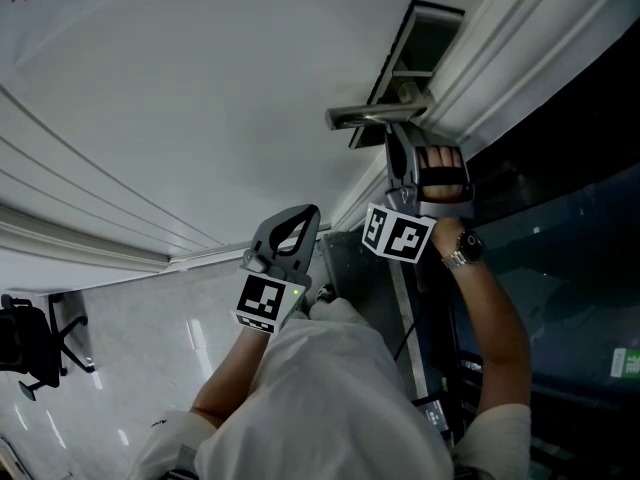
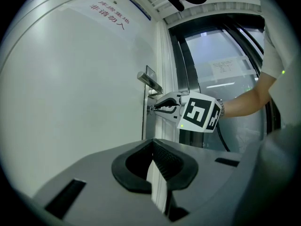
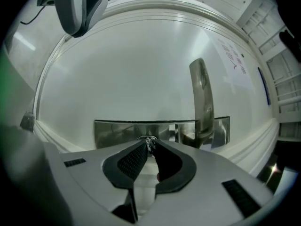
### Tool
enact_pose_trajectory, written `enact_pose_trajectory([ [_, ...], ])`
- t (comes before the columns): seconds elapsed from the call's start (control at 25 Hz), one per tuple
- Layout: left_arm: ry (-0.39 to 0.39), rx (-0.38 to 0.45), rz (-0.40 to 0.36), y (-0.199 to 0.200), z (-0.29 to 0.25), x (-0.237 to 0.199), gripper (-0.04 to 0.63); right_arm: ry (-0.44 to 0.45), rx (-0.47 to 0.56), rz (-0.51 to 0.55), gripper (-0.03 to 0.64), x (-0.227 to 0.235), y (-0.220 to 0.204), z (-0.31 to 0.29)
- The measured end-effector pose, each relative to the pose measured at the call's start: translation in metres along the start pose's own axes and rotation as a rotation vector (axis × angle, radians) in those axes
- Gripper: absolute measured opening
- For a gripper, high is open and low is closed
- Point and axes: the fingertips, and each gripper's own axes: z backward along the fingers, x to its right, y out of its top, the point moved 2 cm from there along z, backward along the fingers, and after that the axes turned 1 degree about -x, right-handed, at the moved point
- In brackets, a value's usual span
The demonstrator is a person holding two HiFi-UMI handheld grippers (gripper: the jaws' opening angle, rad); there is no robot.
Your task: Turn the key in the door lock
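A small metal key [image 3: 150, 143] sticks out of the steel lock plate [image 3: 117, 131] on the white door [image 1: 200, 98], beside the silver lever handle [image 3: 202, 98]. My right gripper [image 3: 149, 147] points level at the lock, its jaws closed with the tips pinching the key. In the head view the right gripper [image 1: 400, 163] sits just under the handle [image 1: 375, 116]. My left gripper [image 1: 305, 211] hangs back from the door, shut with nothing in it; in its own view the left gripper [image 2: 151, 143] looks toward the right gripper [image 2: 155, 108] at the lock.
The door frame and a dark glass panel [image 1: 560, 228] run along the right. A red-lettered sign [image 2: 108, 15] is stuck high on the door. An office chair [image 1: 30, 343] stands on the shiny floor [image 1: 150, 328] behind.
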Motion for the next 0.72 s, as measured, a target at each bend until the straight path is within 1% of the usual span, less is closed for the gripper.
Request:
enact_pose_trajectory([
  [0.2,-0.005,0.003,0.003,0.0012,-0.0009,0.0024,0.006,0.024,0.005,-0.059,0.048,0.0012,0.0005,0.0003],
  [0.24,-0.006,0.003,0.003,0.0013,-0.0011,0.003,0.006,0.03,0.008,-0.083,0.047,0.0016,0.0003,0.0002],
  [0.32,-0.007,0.004,0.003,0.0014,-0.0011,0.0037,0.006,0.042,0.019,-0.147,0.02,0.003,-0.0001,0.0002],
  [0.36,-0.007,0.003,0.003,0.0013,-0.0008,0.0038,0.006,0.046,0.022,-0.172,0.017,0.0035,-0.0004,0.0005],
  [0.52,0.0,0.0,0.002,0.0007,0.0007,0.002,0.006,0.051,0.016,-0.226,0.015,0.0049,-0.0004,0.0006],
  [0.72,0.003,0.004,-0.003,0.0019,-0.0007,0.0027,0.006,0.066,0.006,-0.34,0.015,0.0067,-0.0008,-0.0001],
])
